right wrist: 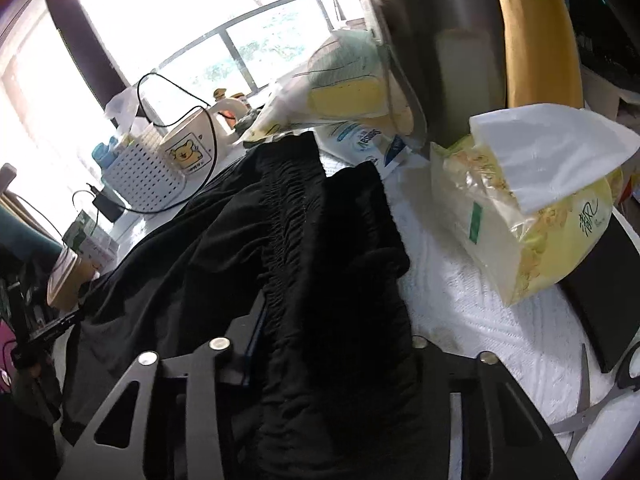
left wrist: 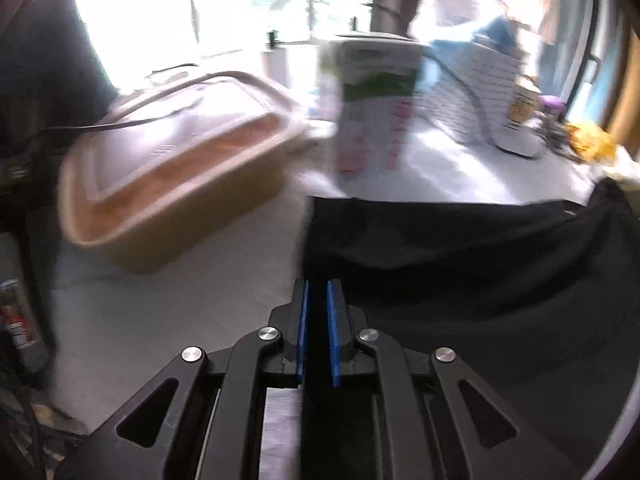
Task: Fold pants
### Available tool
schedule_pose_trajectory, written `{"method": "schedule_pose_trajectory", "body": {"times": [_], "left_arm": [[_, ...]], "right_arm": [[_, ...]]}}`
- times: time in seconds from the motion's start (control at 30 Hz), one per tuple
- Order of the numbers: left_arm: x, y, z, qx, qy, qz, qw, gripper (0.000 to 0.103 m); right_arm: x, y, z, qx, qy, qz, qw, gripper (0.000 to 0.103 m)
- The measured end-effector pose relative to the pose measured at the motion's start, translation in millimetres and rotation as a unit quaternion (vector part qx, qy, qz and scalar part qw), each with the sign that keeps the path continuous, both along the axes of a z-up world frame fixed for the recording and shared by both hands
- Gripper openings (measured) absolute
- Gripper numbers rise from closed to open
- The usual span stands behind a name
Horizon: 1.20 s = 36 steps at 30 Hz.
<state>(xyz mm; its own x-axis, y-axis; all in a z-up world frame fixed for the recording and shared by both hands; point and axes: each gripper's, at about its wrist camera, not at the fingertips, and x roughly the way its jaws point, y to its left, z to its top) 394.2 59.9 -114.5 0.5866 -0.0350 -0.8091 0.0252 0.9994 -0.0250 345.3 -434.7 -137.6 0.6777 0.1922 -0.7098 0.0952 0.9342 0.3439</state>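
On white table [left wrist: 240, 280] | my left gripper [left wrist: 318, 320] pinches black pants [left wrist: 460, 260] | right gripper [right wrist: 332, 344] grip: cannot tell.

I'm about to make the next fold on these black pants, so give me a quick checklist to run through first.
1. Left gripper shut on pants: cannot tell; jaws nearly closed, dark between the pads.
2. Right gripper has cloth between its jaws: ok, though a firm grip cannot be told.
3. Pants lying flat: not ok, bunched and ruffled.
4. Tissue pack clear of pants: ok, it sits beside them.
5. Scissors clear of pants: ok.
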Motion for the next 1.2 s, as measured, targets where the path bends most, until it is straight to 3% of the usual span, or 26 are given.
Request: {"method": "schedule_pose_trajectory", "body": {"times": [0.23,0.3,0.4,0.57,0.73,0.77,0.8,0.83,1.07,1.2], "left_arm": [[-32.8,25.7,29.4,-0.045,-0.030,0.009,0.9985,0.011],[-48.2,25.4,34.9,-0.054,-0.032,0.003,0.9980,0.035],[-69.7,25.1,37.0,-0.072,-0.029,0.004,0.9970,0.058],[-99.6,19.7,28.9,-0.095,-0.014,0.000,0.9954,0.059],[-108.6,10.0,9.1,-0.097,0.016,-0.010,0.9951,0.059],[-110.0,7.6,7.2,-0.096,0.018,-0.016,0.9951,0.059],[-111.2,5.9,7.1,-0.094,0.018,-0.020,0.9952,0.059],[-113.2,4.6,8.7,-0.094,0.015,-0.021,0.9953,0.059],[-93.6,-4.5,36.8,-0.079,-0.019,-0.054,0.9952,0.059],[-67.0,-19.7,38.1,-0.068,-0.021,-0.089,0.9935,0.059]], "right_arm": [[-1.2,1.2,2.2,0.007,-0.003,0.001,1.000,0.029],[-3.4,1.7,7.2,0.006,-0.009,0.001,1.000,0.029],[-5.8,7.7,17.9,0.001,-0.021,0.004,1.000,0.029],[-9.3,15.8,31.1,0.000,-0.035,0.007,0.999,0.029],[-4.1,9.1,14.2,0.003,0.003,-0.022,1.000,0.030],[-3.8,7.6,9.6,-0.006,0.014,-0.028,1.000,0.037],[-4.2,6.5,5.1,-0.020,0.026,-0.037,0.999,0.052],[-8.3,5.4,4.2,-0.029,0.026,-0.045,0.998,0.058],[-53.8,10.8,62.4,-0.153,-0.050,-0.095,0.982,0.064],[-51.5,20.9,91.4,-0.168,-0.084,-0.056,0.981,0.071]]}}
